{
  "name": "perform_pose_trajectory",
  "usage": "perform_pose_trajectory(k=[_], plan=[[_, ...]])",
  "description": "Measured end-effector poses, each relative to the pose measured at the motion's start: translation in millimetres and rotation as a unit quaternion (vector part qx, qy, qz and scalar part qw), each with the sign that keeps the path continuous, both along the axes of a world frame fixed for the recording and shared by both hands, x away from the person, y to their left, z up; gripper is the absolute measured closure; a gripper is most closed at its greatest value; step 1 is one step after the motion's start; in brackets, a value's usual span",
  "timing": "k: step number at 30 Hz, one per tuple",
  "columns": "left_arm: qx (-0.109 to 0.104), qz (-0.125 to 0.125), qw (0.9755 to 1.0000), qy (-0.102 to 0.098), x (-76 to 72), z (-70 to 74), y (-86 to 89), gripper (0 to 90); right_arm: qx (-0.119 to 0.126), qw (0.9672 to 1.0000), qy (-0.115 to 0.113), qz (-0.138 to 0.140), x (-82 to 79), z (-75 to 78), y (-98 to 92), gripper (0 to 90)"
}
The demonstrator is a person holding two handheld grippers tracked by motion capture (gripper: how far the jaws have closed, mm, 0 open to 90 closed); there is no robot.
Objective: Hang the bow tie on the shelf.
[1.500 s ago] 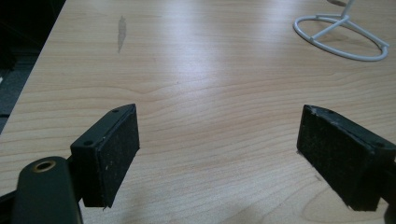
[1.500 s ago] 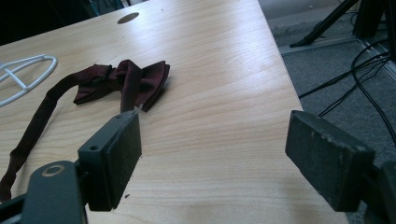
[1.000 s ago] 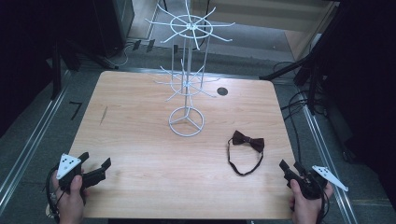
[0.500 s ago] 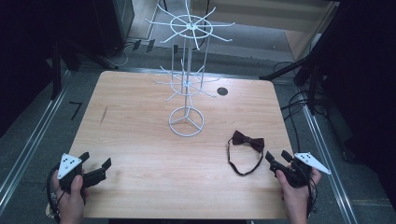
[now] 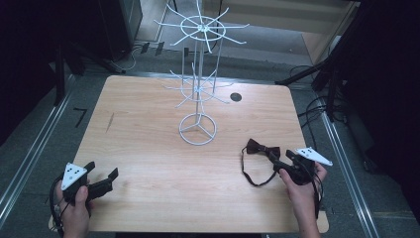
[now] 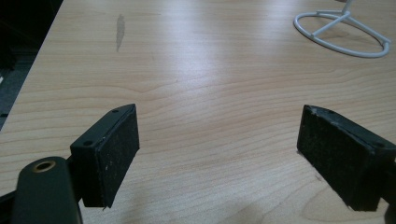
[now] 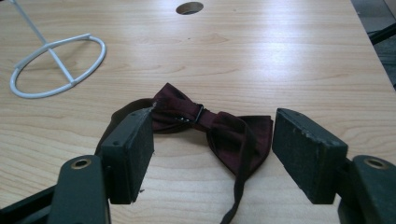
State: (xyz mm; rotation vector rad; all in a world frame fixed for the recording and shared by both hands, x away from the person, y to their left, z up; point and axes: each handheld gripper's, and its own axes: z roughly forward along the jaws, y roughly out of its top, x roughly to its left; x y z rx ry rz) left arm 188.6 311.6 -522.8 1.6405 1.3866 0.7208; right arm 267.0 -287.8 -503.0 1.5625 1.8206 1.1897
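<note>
While lined up low over the wooden surface (image 5: 148, 134), right gripper (image 5: 282, 162) aimed straight at a dark red bow tie (image 7: 212, 123), jaws spread wide and gripping nothing. Flat on the surface, right of the white wire rack (image 5: 197, 89) and nearer the person than its ring base, knot about midway between the 2 jaws, just ahead of their tips, strap looping away leftward. Probably poised for a pinch. Far left of the bow tie, left gripper (image 5: 101, 182) parked, jaws also spread, apparently idle.

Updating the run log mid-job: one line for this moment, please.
right gripper: open, jaws either side of bow tie | left gripper: open over bare table | wire stand: nothing hung
</note>
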Motion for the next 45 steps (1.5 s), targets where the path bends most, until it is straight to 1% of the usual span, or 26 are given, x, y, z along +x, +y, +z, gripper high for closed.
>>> perform_pose_trajectory(k=[3,4,5,6,7,8,9,10,11,12,14,15,17,18,19,22,24,28,31,33,34,37,39,41,43,45], plan=[[0.0,0.0,1.0,0.0,0.1,0.0,0.0,13.8,-0.003,1.0,0.003,0.002,3.3,0.5,1.5,32.6],[0.0,0.0,1.0,0.0,0.1,0.0,0.0,13.8,-0.007,0.9999,0.009,0.0,5.3,0.5,2.3,36.0],[0.0,0.0,1.0,0.001,0.1,0.0,0.0,13.9,-0.011,0.9998,0.018,0.007,9.2,0.1,3.7,42.4],[0.0,0.0,1.0,0.001,0.1,0.0,0.0,13.8,-0.011,0.9998,0.018,0.007,9.2,0.1,3.7,42.4],[-0.001,0.0,1.0,0.0,0.1,-0.1,0.0,13.9,-0.015,0.9995,0.026,0.013,12.3,0.2,5.6,49.1],[0.001,0.0,1.0,0.001,0.3,-0.1,0.0,13.9,-0.014,0.9993,0.029,0.016,13.7,0.1,6.6,51.4],[0.001,0.0,1.0,0.001,0.3,-0.1,0.0,13.9,-0.014,0.9993,0.029,0.016,13.7,0.1,6.6,51.4],[0.001,-0.001,1.0,0.001,0.4,-0.1,0.0,13.8,-0.019,0.9991,0.033,0.019,17.5,-0.1,8.2,56.3],[0.001,-0.001,1.0,0.001,0.4,-0.1,0.0,13.9,-0.019,0.9991,0.033,0.019,17.5,-0.1,8.2,56.3],[0.001,0.0,1.0,0.001,0.4,-0.1,0.0,13.9,-0.024,0.9988,0.039,0.018,21.0,-0.6,9.7,59.8],[0.001,0.0,1.0,0.001,0.3,-0.1,0.0,13.8,-0.026,0.9986,0.041,0.02,23.8,-2.3,9.4,61.3],[0.001,0.0,1.0,0.001,0.3,-0.1,0.0,13.9,-0.026,0.9986,0.041,0.02,23.8,-2.3,9.4,61.3],[0.001,-0.001,1.0,0.0,0.4,-0.2,0.1,13.9,-0.029,0.9975,0.062,0.018,29.8,-6.6,9.0,61.5],[0.001,-0.002,1.0,0.0,0.4,-0.3,0.1,13.9,-0.029,0.9975,0.062,0.018,29.8,-6.6,9.0,61.5],[0.001,-0.002,1.0,0.0,0.3,-0.1,0.1,13.9,-0.041,0.9962,0.076,0.016,34.4,-9.6,9.4,59.6],[0.001,-0.002,1.0,0.0,0.5,-0.3,-0.2,13.9,-0.052,0.9954,0.079,0.016,38.7,-11.3,9.2,58.0],[0.001,-0.003,1.0,0.001,0.6,-0.2,-0.2,13.9,-0.062,0.9951,0.075,0.018,40.7,-11.5,10.0,56.2],[0.001,-0.004,1.0,0.0,0.6,-0.2,-0.2,13.9,-0.074,0.9946,0.066,0.033,45.2,-10.4,12.4,51.0],[0.001,-0.004,1.0,0.001,0.7,-0.3,-0.3,13.9,-0.073,0.995,0.058,0.036,47.9,-10.1,13.1,49.0],[0.0,-0.004,1.0,0.001,0.7,-0.3,-0.3,13.9,-0.075,0.9948,0.06,0.035,49.2,-11.1,13.2,48.5],[0.0,-0.004,1.0,0.001,0.7,-0.3,-0.3,13.9,-0.079,0.9941,0.065,0.037,52.5,-13.4,13.4,46.5],[0.0,-0.004,1.0,0.001,0.7,-0.3,-0.3,13.9,-0.078,0.9942,0.064,0.038,54.5,-13.8,13.9,46.1],[0.001,-0.004,1.0,0.002,0.9,-0.2,-0.3,13.9,-0.085,0.9936,0.058,0.046,58.3,-13.3,16.7,46.1],[0.001,-0.005,1.0,0.003,0.9,-0.2,-0.4,13.9,-0.089,0.9927,0.061,0.054,60.4,-14.2,18.9,45.6],[0.001,-0.005,1.0,0.002,0.9,-0.2,-0.4,13.9,-0.09,0.9915,0.07,0.063,63.4,-18.0,20.8,45.5],[0.0,-0.005,1.0,0.002,0.8,-0.3,-0.3,13.9,-0.091,0.9898,0.081,0.073,65.5,-23.2,21.2,48.9]])
